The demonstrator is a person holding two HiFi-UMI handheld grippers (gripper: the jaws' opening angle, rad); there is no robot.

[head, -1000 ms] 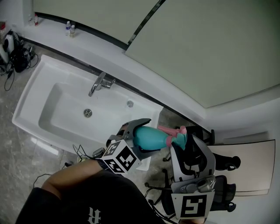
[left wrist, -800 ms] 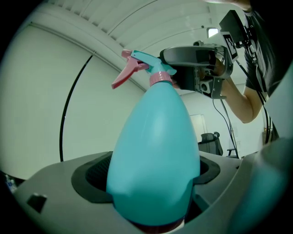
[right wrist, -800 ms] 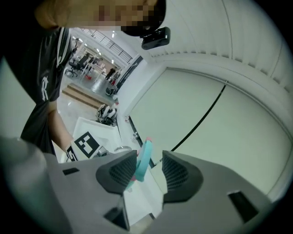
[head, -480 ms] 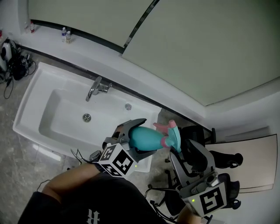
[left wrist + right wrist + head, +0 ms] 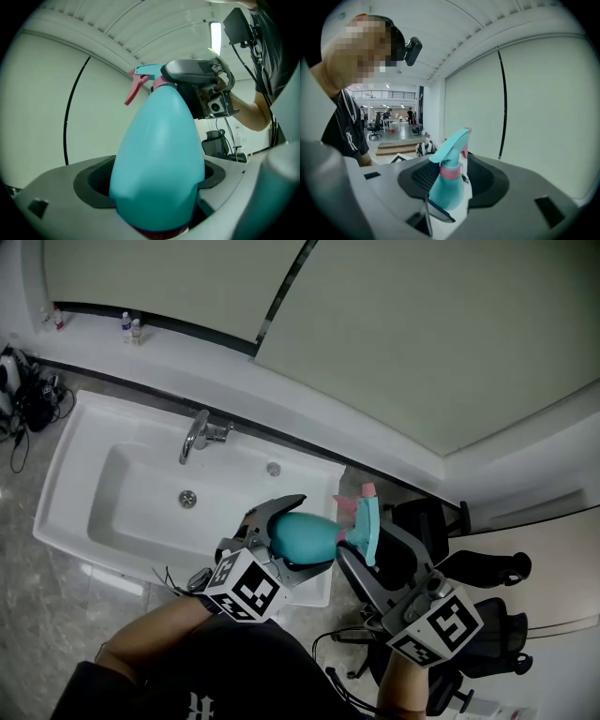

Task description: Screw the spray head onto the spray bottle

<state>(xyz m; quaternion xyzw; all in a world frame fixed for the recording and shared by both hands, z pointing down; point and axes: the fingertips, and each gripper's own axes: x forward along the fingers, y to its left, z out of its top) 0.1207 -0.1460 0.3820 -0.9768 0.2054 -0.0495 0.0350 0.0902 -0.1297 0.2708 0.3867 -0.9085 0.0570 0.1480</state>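
Now both grippers clamp one sprayer, held level by a sink corner.
The left gripper (image 5: 157, 187) fingers pinch the wide body of the teal egg-shaped plastic spray bottle (image 5: 159, 150), its base deep between them and its neck pointing at the right gripper (image 5: 450, 180). The right fingers close on the teal spray head with pink trigger (image 5: 452, 140), which sits on the bottle's neck, near the white sink (image 5: 70, 465).

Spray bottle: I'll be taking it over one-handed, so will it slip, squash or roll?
The spray bottle looks smooth, glossy and tapered, so it may well slip or twist, though the left gripper clamps its wide end. It is opaque plastic, probably light and slightly squashy; any liquid inside is unseen. Rounded, it would likely roll if laid down.
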